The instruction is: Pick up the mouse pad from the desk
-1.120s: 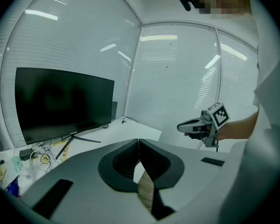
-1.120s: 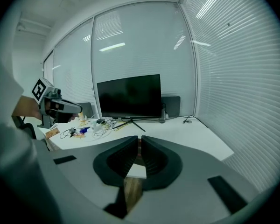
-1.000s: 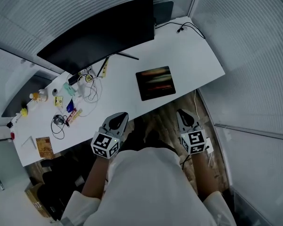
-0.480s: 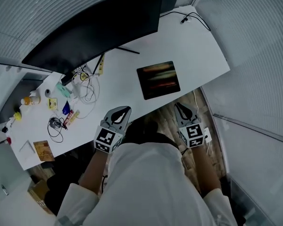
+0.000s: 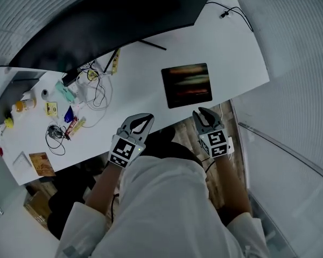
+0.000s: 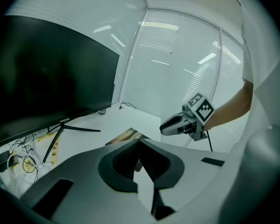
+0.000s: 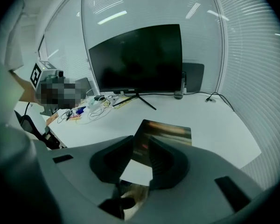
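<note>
Currently, the step in hand is judged to be the approach. The dark rectangular mouse pad with a streaked orange print (image 5: 187, 85) lies flat and untouched on the white desk (image 5: 145, 77), on its right part and close to its near edge, with bare desktop around it. The right gripper (image 5: 200, 113) hovers just off that near edge and points at the pad's near side. Its jaws are opening: a narrow gap shows between the pads, nothing is between them, and the mouse pad is visible only beyond the gap. The left gripper (image 5: 142, 119) hovers at the near edge further left, fingertips together and empty. Because the pad is thin and lies flush, a grasp from straight above probably finds nothing to bite on. Open the right jaws fully before contact. Lower one finger to the desktop at the pad's near edge and work it under that edge or the near right corner, so that the other finger closes on the top face. If the pad slides instead of lifting, draw it towards the near edge until a strip overhangs, then clamp that strip. Lift only once both pads press on the material. Keep the left gripper clear of the tangle of cables and small items (image 5: 81, 98) at the left and of the wide black monitor (image 5: 97, 26) at the far side.
</note>
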The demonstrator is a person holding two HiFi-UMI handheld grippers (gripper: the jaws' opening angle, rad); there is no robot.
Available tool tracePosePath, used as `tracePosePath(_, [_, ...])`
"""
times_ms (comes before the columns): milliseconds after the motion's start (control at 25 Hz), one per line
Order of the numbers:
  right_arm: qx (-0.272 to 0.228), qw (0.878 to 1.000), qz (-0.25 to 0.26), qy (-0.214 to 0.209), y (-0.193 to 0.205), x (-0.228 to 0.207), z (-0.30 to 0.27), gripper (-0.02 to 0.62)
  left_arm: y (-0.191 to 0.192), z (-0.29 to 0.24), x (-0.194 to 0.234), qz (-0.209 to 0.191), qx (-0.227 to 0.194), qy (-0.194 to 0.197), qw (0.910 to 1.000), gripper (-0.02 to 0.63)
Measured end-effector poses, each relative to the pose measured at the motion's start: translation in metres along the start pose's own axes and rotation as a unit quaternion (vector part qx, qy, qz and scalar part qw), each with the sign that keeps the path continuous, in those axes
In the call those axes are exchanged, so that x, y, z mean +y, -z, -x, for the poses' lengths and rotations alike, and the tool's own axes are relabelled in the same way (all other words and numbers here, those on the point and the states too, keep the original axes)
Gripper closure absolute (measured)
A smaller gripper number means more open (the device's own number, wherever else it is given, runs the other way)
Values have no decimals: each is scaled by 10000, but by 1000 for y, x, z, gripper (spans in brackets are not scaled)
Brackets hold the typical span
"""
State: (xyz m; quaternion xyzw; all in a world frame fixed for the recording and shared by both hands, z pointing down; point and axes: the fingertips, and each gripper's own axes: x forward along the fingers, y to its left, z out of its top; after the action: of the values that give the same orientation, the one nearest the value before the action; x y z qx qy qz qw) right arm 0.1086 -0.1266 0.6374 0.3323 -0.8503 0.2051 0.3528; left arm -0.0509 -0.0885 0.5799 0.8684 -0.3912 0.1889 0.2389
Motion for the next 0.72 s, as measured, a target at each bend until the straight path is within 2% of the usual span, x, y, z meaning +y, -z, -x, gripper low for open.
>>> tracePosePath(40, [93, 9999, 25, -35, 3, 2, -8, 469, 2, -1, 2, 10, 34, 18, 10000, 588])
tracePosePath(80, [181, 9998, 53, -68, 6, 4, -16, 454, 5, -2, 4, 35, 61, 28, 10000, 588])
tracePosePath(320, [636, 9974, 178, -297, 19, 21, -61, 431, 18, -9, 22, 172, 194, 53, 9996, 588])
tracePosePath(720, [1306, 9900, 421, -315, 57, 33, -119, 308, 40, -26, 33, 323, 314, 121, 9989, 588])
